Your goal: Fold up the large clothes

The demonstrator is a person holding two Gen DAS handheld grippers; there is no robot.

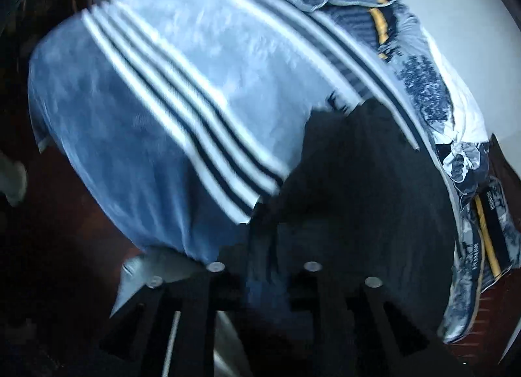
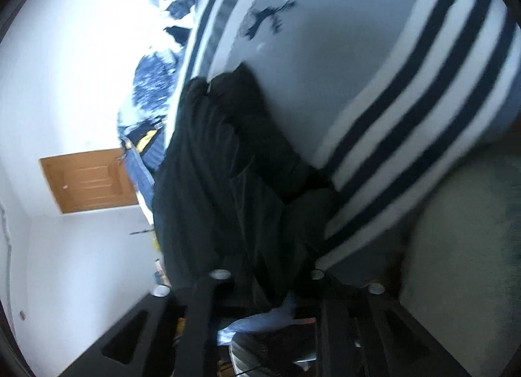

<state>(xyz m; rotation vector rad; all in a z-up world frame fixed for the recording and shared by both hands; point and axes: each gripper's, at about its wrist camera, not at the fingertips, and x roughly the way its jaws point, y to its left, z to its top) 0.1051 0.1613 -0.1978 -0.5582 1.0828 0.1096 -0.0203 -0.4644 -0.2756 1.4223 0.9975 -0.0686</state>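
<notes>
A dark garment [image 1: 364, 181] is lying on a striped blue bedspread [image 1: 156, 90], and both grippers are hovering at its near edge. In the left wrist view, the left gripper [image 1: 260, 276] is sitting over the garment's lower end; the dark cloth is running down into the gap between its jaws, but the blur is hiding whether the pads are pressing on it, so I cannot tell whether it is pinching. In the right wrist view, the right gripper [image 2: 267, 282] is likewise facing the garment [image 2: 228, 181], whose folds are dropping toward the space between its jaws; the jaws are standing partly spread, and whether they are touching the cloth I cannot tell.

The garment is looking black, soft and crumpled, with long creases running along its length. It is lying across the bedspread's white and navy stripes [image 2: 407, 136]. Beyond the garment, a blue-and-white patterned quilt [image 1: 423, 90] is bunching along the bedspread's far edge. Past the quilt in the right view, a wooden door [image 2: 91, 181] is showing in a white wall.
</notes>
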